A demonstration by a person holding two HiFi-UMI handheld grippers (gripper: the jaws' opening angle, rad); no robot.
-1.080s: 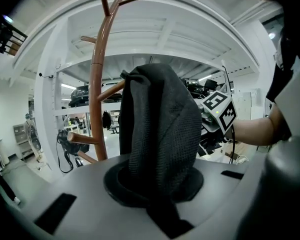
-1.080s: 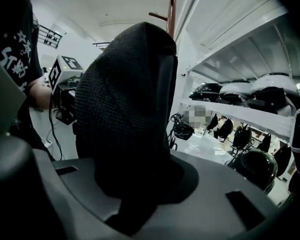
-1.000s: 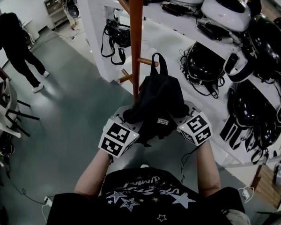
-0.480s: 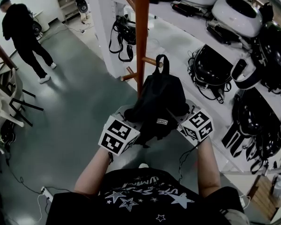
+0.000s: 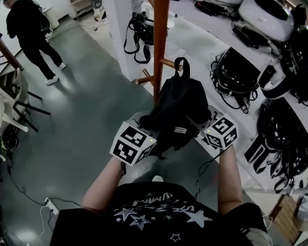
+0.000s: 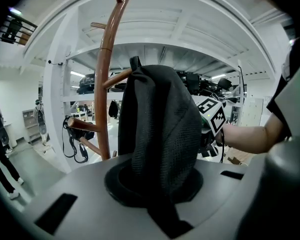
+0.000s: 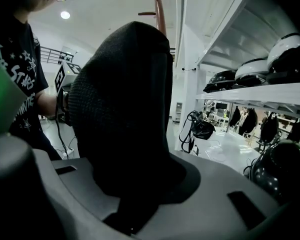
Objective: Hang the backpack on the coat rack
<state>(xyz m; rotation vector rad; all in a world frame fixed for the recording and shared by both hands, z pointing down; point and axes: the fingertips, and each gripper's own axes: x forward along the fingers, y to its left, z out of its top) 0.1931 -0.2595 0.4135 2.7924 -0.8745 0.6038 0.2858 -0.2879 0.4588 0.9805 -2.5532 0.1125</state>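
Black backpack (image 5: 179, 104) upright, loop (image 5: 181, 59) up; left tongs (image 6: 155, 194) clamp, right tongs (image 7: 135, 199) loosen on it.

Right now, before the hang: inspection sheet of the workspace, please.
Surface: grey floor; no table seen.
Job's things: black backpack raised, top loop at a peg of the wooden coat rack; cannot tell if hooked.
Clutter: black and white headgear on white shelves.
Grippers: left hand-held gripper shut on backpack fabric; right hand-held gripper has fabric between its jaws, which have just been opening.
Cables: cable along right forearm; power strip on floor.
Surroundings: person upper left; chairs left.
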